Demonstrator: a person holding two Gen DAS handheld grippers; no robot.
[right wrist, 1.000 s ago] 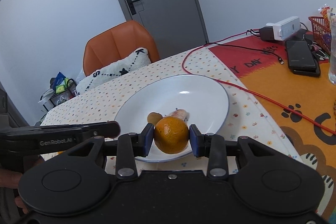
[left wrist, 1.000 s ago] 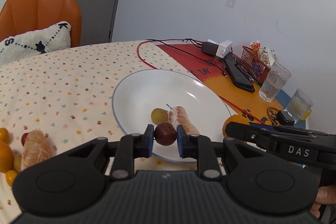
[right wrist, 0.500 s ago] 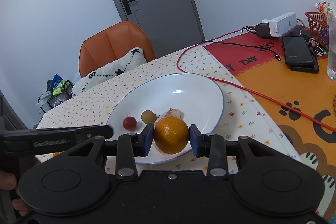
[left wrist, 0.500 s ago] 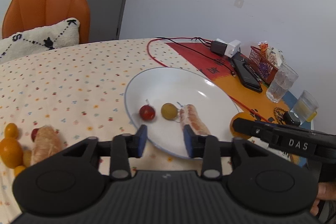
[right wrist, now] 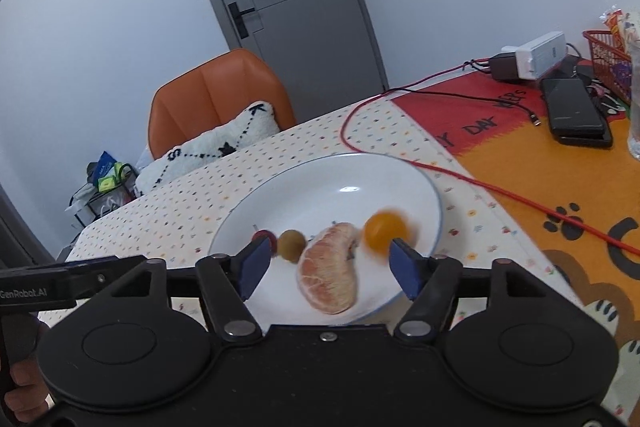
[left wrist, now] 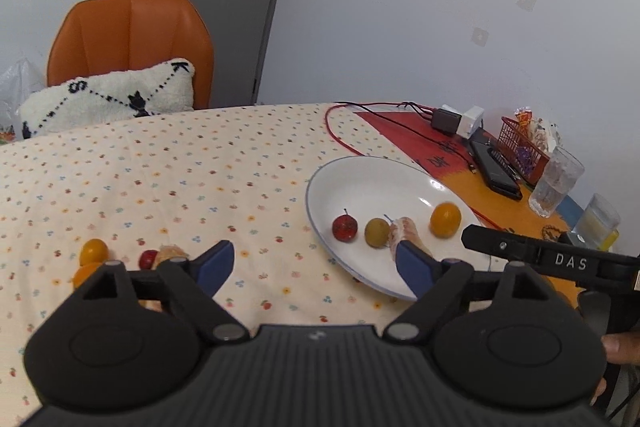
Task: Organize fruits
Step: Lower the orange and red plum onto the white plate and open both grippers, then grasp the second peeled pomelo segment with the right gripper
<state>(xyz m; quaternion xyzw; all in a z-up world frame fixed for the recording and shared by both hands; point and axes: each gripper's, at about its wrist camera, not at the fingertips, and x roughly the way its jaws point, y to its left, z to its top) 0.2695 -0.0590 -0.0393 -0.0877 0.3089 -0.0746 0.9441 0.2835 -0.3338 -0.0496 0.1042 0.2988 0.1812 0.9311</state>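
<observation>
On the white plate (left wrist: 360,183) lie a red fruit (left wrist: 344,227), a green-yellow fruit (left wrist: 377,231), a peeled citrus segment (left wrist: 404,233) and an orange (left wrist: 445,219) in a row. My left gripper (left wrist: 316,267) hangs over the tablecloth by the plate's near rim, its jaws opening wide with nothing between them. My right gripper (right wrist: 330,259) is over the plate's (right wrist: 340,179) near edge with its jaws opening. The orange (right wrist: 385,230), blurred, lies free just ahead of its right finger. The peeled segment (right wrist: 330,273) lies on the plate below the gap, untouched.
Loose fruits remain at the left on the cloth: a small orange (left wrist: 93,251), a red one (left wrist: 147,259) and a peeled segment (left wrist: 172,253). A red cable (right wrist: 480,183), a phone (right wrist: 576,113), a red basket (left wrist: 520,151) and glasses (left wrist: 554,183) stand right. An orange chair (left wrist: 128,39) stands behind.
The left gripper let the red fruit go onto the plate, opened wide and drew back to the left. The right gripper opened and the orange now lies on the plate.
</observation>
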